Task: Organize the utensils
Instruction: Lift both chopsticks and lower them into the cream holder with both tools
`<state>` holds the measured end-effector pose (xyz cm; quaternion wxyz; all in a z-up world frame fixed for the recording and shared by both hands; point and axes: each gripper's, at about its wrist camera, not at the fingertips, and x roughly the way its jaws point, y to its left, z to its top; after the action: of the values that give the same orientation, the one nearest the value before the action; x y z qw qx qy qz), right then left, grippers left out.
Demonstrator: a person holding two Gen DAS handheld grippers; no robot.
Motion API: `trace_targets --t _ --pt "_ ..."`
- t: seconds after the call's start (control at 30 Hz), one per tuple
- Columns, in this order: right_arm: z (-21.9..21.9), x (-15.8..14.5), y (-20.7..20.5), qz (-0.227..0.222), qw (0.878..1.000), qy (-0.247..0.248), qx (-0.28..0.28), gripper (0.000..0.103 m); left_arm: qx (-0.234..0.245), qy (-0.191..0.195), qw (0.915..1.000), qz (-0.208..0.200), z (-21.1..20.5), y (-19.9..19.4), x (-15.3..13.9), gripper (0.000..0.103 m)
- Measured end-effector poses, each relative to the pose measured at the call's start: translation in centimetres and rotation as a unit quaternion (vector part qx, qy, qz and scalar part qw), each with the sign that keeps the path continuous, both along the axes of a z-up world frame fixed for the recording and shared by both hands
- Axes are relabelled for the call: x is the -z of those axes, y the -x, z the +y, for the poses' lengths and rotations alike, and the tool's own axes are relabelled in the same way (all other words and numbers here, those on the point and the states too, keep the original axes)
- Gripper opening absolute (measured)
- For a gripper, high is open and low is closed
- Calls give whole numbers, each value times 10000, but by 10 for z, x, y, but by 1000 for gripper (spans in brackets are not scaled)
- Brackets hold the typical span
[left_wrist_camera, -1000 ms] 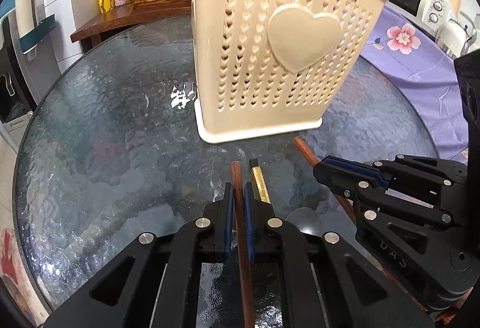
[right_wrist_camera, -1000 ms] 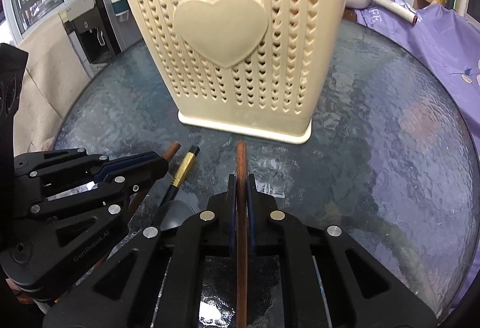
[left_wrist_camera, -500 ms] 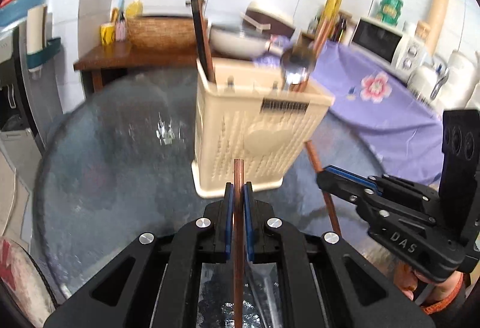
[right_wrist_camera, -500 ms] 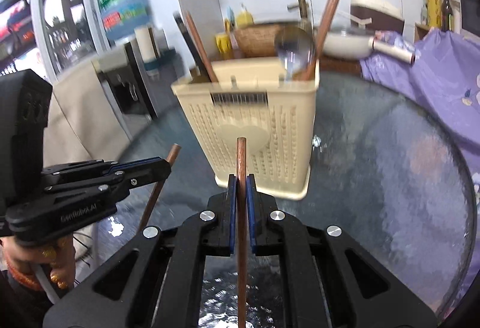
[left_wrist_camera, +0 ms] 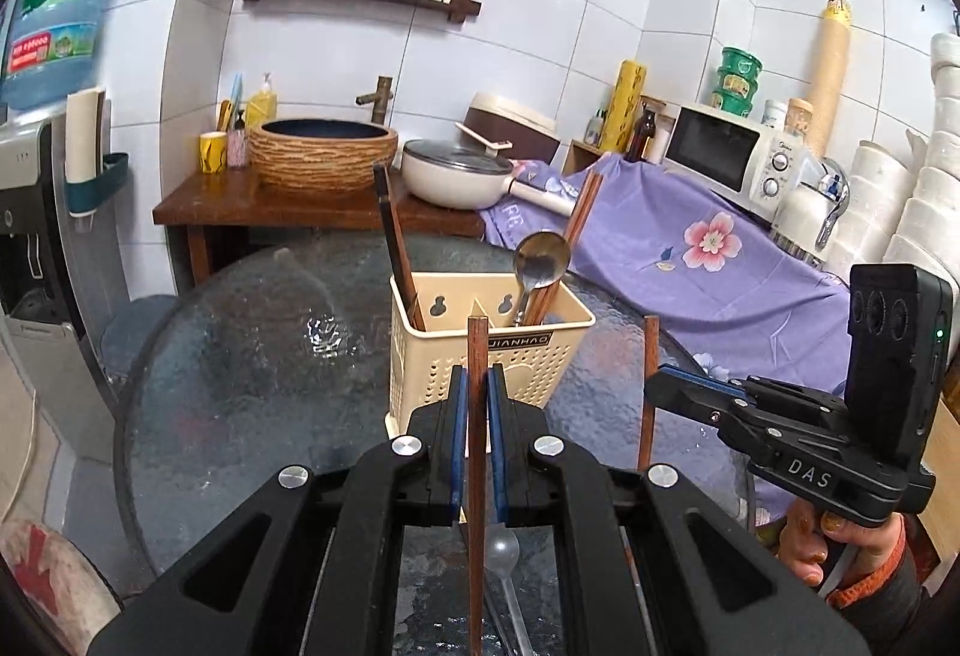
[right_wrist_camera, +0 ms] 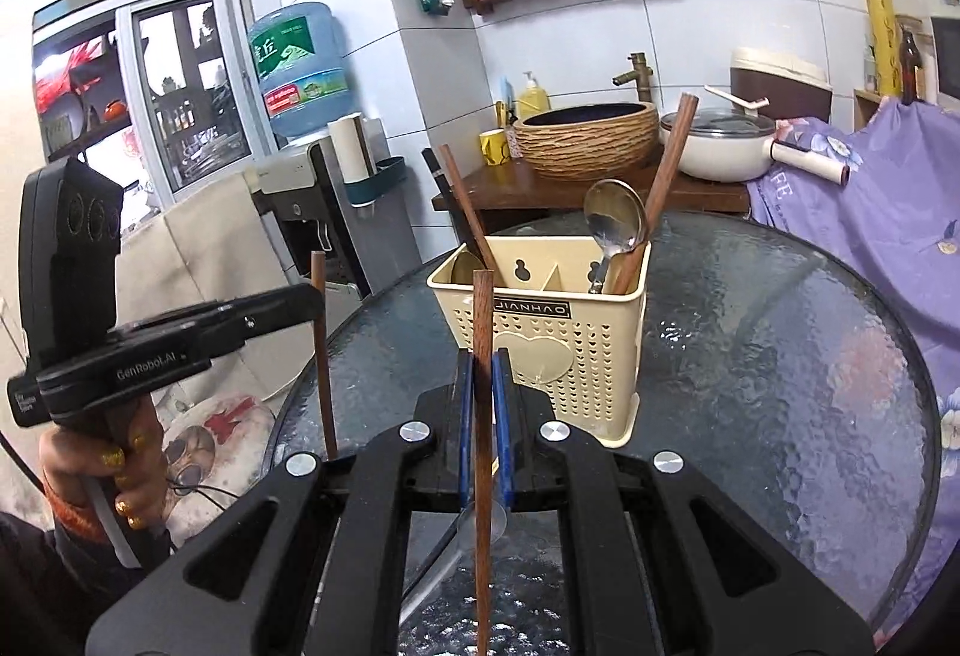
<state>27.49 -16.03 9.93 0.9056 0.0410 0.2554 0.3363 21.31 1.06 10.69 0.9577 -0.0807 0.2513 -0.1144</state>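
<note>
**Both chopsticks gripped, held above table**

Left chopstick (left_wrist_camera: 477, 452) is standing upright, pinched by the left gripper (left_wrist_camera: 477, 404). Right chopstick (right_wrist_camera: 482, 416) is sitting likewise in the right gripper (right_wrist_camera: 482, 392). Cream utensil holder (right_wrist_camera: 576, 356) is standing just beyond on the glass table (right_wrist_camera: 810, 386), carrying a metal spoon (right_wrist_camera: 615, 221).

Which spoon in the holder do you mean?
On the round glass table stands a cream perforated holder. Its right compartment holds a metal spoon, bowl up, beside wooden chopsticks; it is the only shiny, round-headed piece there.

caddy (left_wrist_camera: 480, 356) ahead, upright utensils (left_wrist_camera: 543, 260) block openings
</note>
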Motion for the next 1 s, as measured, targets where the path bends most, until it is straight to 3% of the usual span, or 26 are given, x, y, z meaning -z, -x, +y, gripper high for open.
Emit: trace_targets --t 0.63,1.0 --pt "-8 -25 15 -309 9994 -46 -133 7 168 -57 9993 -326 5 12 -28 7" --pt "-8 -62 1 -393 9988 -125 -282 7 501 1 9971 -564 0 -1 -70 7"
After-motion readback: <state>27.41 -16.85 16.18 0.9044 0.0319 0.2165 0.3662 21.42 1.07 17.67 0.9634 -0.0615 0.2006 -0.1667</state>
